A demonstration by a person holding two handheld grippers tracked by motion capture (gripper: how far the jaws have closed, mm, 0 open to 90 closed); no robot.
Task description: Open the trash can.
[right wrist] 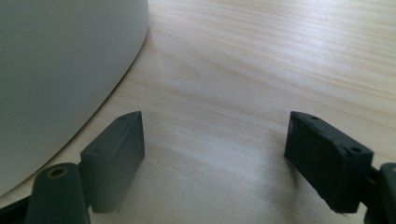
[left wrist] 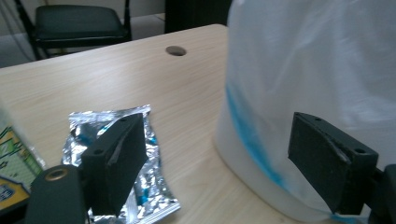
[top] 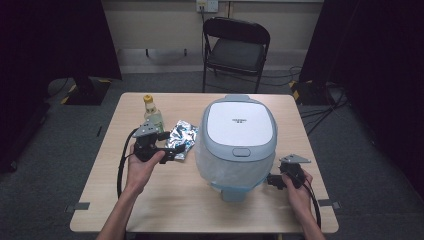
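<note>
Here the person stands at the near edge of a pale wooden table (top: 150, 200), a gripper in each hand, flanking a large white and grey-blue bin with a flat lid (top: 239, 125) whose body is wrapped in a translucent plastic bag. At the far left a small bottle with a yellow cap (top: 150, 111) stands just behind the left gripper (top: 172, 154), whose jaws stand wide with nothing between them, pointing right toward the bin. Just under and beside those jaws lies a crinkled silver foil packet (left wrist: 140, 186), flat on the wood and close to the bin's left flank.

The bin sits mid-table, slightly right. At its near right, the right gripper (top: 270, 181) hangs low over the tabletop, jaws spread wide and empty too, the bin's curved wall (right wrist: 60, 70) just to one side.

To my eye this is the approach: both grippers free, closing on the bin from either side. Next, each would need to meet the bagged wall squarely, the left one clearing the foil packet.

Bare wood lies open along the near edge; the right edge is close behind the right hand (top: 299, 192).
</note>
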